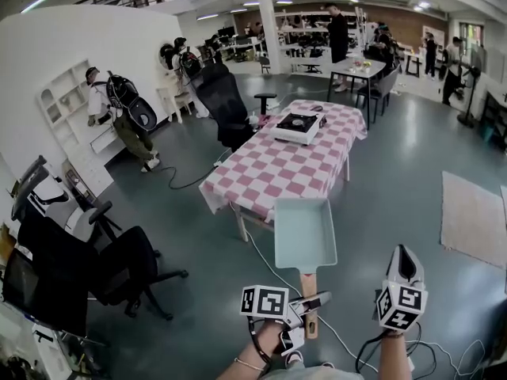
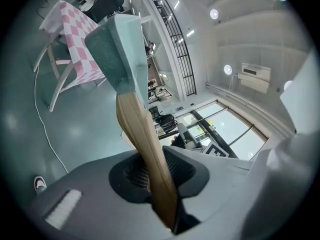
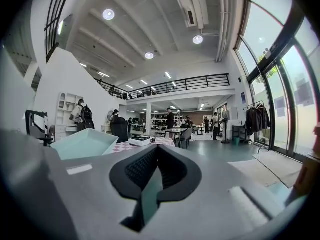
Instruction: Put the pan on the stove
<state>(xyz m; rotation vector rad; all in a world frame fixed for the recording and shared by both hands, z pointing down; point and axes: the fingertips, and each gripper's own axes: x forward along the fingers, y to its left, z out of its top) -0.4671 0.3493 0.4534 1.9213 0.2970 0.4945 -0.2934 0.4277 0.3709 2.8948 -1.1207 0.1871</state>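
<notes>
Head view: whole pan [image 1: 304, 234] gripped by left tool [image 1: 314, 303], stove [image 1: 297, 125] beyond; right gripper view: right tool [image 3: 153, 159] closed, empty.

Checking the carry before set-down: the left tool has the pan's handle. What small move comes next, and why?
Probably carry the pan forward toward the table. The left tool is shut on its wooden handle, the pan hangs over the floor short of the table, and the stove sits near its far end.

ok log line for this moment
left gripper: gripping pan handle | right gripper: shut, empty | stove: on table, no pan
</notes>
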